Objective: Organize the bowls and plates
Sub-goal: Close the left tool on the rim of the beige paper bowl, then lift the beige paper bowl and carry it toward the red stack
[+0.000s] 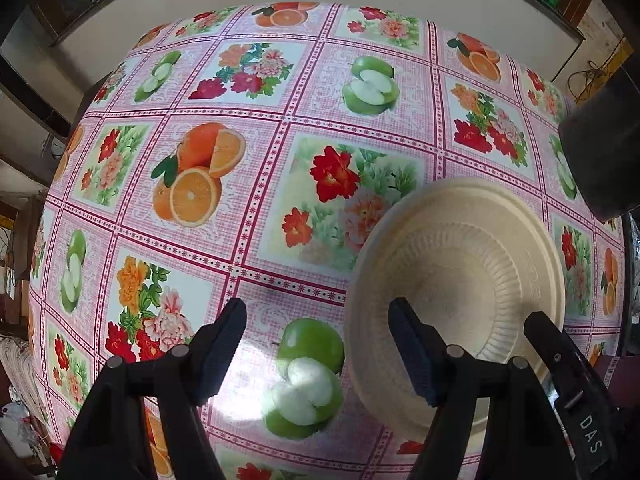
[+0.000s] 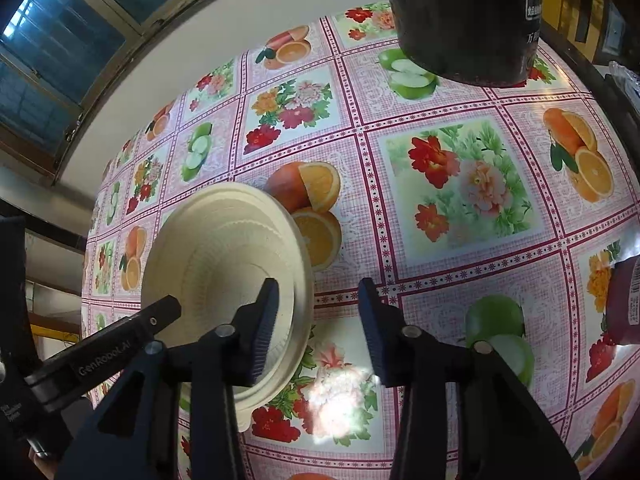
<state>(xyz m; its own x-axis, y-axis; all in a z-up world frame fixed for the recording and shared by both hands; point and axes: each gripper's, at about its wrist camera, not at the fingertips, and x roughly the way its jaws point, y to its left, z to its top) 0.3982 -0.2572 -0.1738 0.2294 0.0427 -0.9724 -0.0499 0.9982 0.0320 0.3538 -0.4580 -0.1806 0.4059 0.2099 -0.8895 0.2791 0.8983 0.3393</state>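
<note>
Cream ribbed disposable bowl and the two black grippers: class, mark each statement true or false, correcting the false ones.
1. The cream ribbed disposable bowl sits on the fruit-and-flower patterned tablecloth. True.
2. The left gripper clamps the bowl. False: its jaws stand open, gripping nothing.
3. The right gripper is open. True.
4. The bowl holds orange slices. False: it is empty.
5. A dark cylindrical container stands behind the bowl. True.

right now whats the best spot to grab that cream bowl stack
Grip the rim of the cream bowl stack, one finger inside, one outside. The wall is thin and flared, too wide to span. The right gripper looks best placed: the near right rim lies almost between its open fingers. Judgement only.
</note>
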